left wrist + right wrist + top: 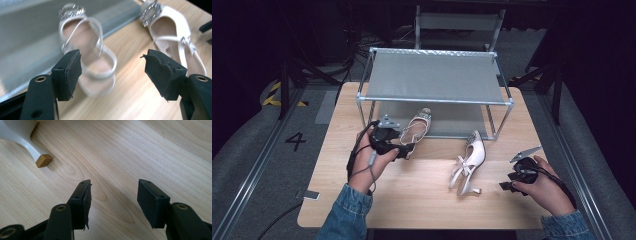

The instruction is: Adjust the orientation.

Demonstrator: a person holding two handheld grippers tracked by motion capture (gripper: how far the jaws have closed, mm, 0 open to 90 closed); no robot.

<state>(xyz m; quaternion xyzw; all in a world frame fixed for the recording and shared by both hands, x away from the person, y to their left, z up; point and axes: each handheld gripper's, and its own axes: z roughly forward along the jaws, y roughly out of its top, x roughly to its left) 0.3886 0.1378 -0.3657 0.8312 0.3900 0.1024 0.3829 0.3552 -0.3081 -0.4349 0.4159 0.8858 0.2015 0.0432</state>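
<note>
shoes (469,160): white, gold heel tip | table (422,195): light woodgrain | shelf (434,77): grey

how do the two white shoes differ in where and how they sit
The left shoe stands upright on its sole with its toe on the rack's lower shelf; the right shoe lies tipped on its side, wholly on the table. The left shoe is just ahead of the left gripper. Both are white slingback heels with sparkly buckles.
</note>
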